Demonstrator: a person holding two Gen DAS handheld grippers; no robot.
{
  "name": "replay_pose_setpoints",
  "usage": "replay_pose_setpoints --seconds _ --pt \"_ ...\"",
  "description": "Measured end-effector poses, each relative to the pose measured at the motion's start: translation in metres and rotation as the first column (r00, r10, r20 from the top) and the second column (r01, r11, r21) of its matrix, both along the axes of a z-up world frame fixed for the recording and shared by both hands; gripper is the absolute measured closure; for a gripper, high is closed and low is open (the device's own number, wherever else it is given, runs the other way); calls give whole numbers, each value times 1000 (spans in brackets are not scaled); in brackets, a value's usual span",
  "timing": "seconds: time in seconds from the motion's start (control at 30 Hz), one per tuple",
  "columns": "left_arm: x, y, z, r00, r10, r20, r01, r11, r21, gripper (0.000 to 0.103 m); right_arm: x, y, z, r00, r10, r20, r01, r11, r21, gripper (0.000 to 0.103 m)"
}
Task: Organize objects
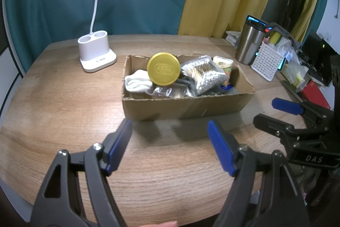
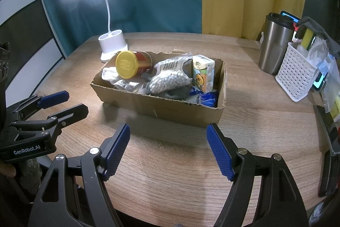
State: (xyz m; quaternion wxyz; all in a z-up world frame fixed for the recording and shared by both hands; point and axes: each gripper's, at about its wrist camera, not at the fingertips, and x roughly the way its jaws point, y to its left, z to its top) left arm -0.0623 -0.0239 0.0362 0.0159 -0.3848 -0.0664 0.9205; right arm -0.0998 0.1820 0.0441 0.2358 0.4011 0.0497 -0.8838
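Left gripper [image 1: 170, 142] spread wide, holding nothing, hovering over the wooden surface [image 1: 63, 99]. Right gripper [image 2: 167, 146] also spread wide, nothing between its fingers, hovering just off the same surface. The two sit side by side: the right one shows at the right edge of the left wrist view, the left one at the left edge of the right wrist view.

Cardboard box [image 1: 182, 105] lies straight ahead of both grippers, near but apart from the fingertips, its long side facing them. Inside the box: a can with a yellow lid [image 1: 163, 69] lying on its side toward the far left, lid facing the grippers, red body seen from the right wrist view. White cloth [image 1: 137, 80] at the left end, touching the can. Bag of cotton swabs [image 2: 170, 76] in the middle, resting on grey cloth [image 2: 176, 93]. Small carton [image 2: 203, 74] upright at the right end, with a blue wrapper [image 2: 204, 98] in front of it. Clear plastic bag [image 1: 163, 92] at the near left; contents too unclear to tell.

Beyond the box to the left, a white desk lamp [image 1: 96, 54], switched on. Ahead and to the right, a steel tumbler [image 2: 274, 46] just beside a white perforated basket [image 2: 295, 78] stuffed with items.
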Motion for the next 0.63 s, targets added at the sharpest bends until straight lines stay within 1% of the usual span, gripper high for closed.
replay_pose_setpoints --seconds 0.47,0.63 --pt "-3 2 -1 1000 -5 5 5 1000 2 28 -2 -1 -1 1000 1 5 -1 1000 4 26" --pt "-7 2 -5 1000 -10 12 11 1000 -9 28 -3 -1 -2 1000 4 12 -4 1000 5 26"
